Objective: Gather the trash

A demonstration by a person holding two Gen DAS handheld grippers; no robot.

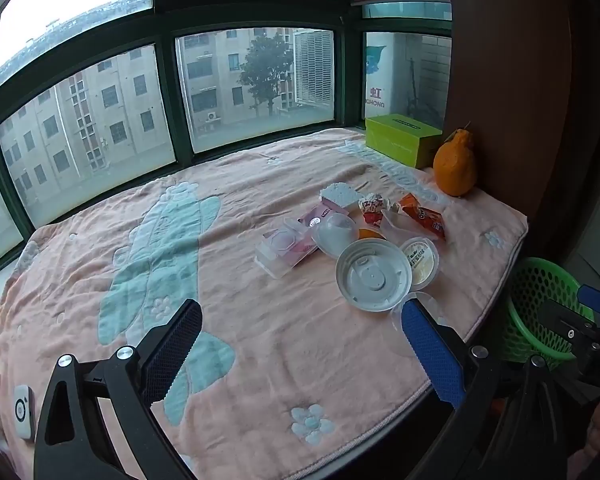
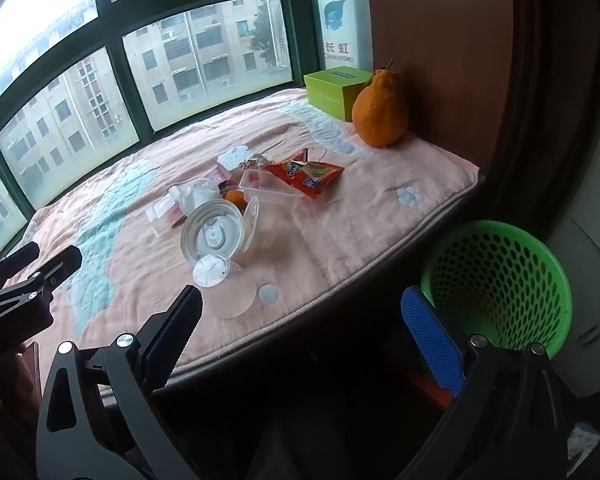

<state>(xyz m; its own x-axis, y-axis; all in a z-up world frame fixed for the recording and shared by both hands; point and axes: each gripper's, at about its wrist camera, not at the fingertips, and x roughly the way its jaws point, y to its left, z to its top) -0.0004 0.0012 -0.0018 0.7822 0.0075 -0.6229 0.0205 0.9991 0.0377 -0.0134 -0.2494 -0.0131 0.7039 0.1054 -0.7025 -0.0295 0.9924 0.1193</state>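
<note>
A heap of trash lies on the pink blanket point(image 1: 260, 340): a round white lid point(image 1: 374, 275), a small pudding cup point(image 1: 420, 259), clear plastic boxes point(image 1: 284, 246), an orange snack wrapper point(image 1: 424, 216) and a white foam piece point(image 1: 340, 195). From the right wrist view the same white lid point(image 2: 214, 236) and snack wrapper point(image 2: 306, 172) show, plus a small clear lid point(image 2: 212, 271). My left gripper point(image 1: 302, 320) stands open above the blanket, short of the heap. My right gripper point(image 2: 302, 308) hangs open over the blanket's front edge, nothing between its fingers. A green mesh basket point(image 2: 500, 280) stands below right.
A large orange citrus fruit point(image 2: 380, 110) and a green tissue box point(image 2: 334, 88) sit at the back right by a brown wall. Windows point(image 1: 100, 120) run along the far side. The green basket point(image 1: 540, 300) stands on the floor past the bench's right edge.
</note>
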